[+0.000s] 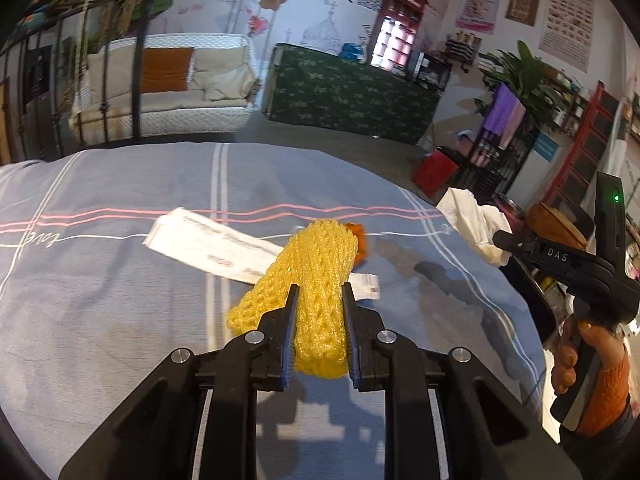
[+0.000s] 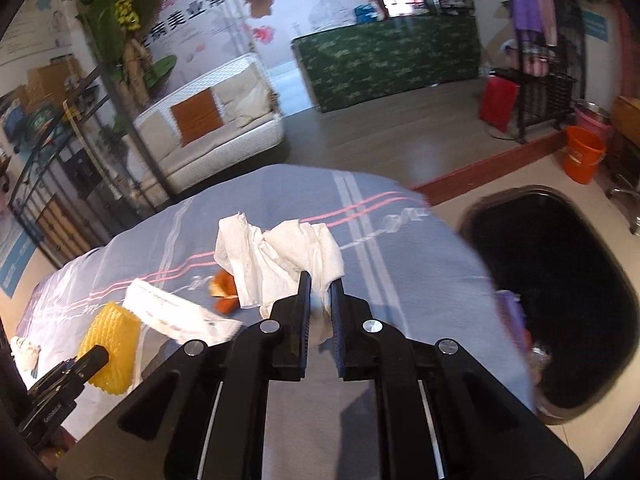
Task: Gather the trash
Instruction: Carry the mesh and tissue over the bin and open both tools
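Note:
My left gripper (image 1: 319, 290) is shut on a yellow foam fruit net (image 1: 316, 268), which also shows in the right wrist view (image 2: 110, 344). My right gripper (image 2: 320, 280) is shut on a crumpled white tissue (image 2: 276, 256) and holds it above the blue striped cloth (image 2: 400, 272). In the left wrist view the tissue (image 1: 476, 220) hangs from the right gripper (image 1: 500, 238) at the right. A flat white paper wrapper (image 1: 208, 244) and an orange scrap (image 1: 360, 240) lie on the cloth; both show in the right wrist view, the wrapper (image 2: 172, 312) and the scrap (image 2: 226, 292).
A black-lined trash bin (image 2: 552, 300) stands open on the floor right of the table. An orange bucket (image 2: 582, 156) stands further back. A white sofa (image 1: 172, 84) and a green covered counter (image 1: 348, 92) are beyond the table's far edge.

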Tool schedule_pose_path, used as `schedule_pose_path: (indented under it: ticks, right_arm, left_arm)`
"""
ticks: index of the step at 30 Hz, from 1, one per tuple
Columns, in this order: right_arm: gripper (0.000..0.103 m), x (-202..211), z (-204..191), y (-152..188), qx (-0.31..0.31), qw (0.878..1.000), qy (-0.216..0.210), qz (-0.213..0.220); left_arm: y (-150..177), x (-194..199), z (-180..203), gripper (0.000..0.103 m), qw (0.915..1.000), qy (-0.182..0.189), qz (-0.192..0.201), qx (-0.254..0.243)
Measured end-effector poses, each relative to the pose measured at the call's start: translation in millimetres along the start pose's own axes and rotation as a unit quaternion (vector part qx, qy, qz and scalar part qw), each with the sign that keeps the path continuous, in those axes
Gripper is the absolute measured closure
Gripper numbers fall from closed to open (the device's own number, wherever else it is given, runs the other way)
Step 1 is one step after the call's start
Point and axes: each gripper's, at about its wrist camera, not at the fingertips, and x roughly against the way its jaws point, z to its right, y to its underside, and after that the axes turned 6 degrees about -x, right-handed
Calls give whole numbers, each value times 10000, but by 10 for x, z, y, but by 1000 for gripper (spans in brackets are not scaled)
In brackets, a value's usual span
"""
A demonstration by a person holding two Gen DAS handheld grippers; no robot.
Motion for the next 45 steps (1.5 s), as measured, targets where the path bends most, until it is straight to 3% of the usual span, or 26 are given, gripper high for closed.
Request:
schedule_pose_path:
  ticks: [11,18,21,23,25,36,45]
  right_arm:
    - [92,498,1382,49,-777,9909,1069,269]
    - [92,309,1969,40,-1060,9800,1672,207]
    - [82,171,2142,57,-1091,9752,1920,117]
    - [49,104,2195,79,-1144,9727,2016,42]
    - [38,142,2204,127,-1195,9720,2018,175]
    - [38,589,2020,500,-1046,9711,2074,542]
    - [38,1001,2156,641,-1218,9649,2218,707]
  left_arm:
    - [-71,-261,663,83,9952,752,-183,-601]
    - [-168,-443,1100,83,9877,1222,-263,-937]
    - [-181,-531,1328,83,9829,1418,-331,-1125]
    - [-186,-580,1456,83,9799,1536,-373,-1214]
    - [-181,-645,1584,83,9764,1671,-454,-1293]
    - [-298,-1007,2315,83,9591,2217,-757,-1591]
    - [-292,-1363,2940,83,9465,2435,-1113,-1803]
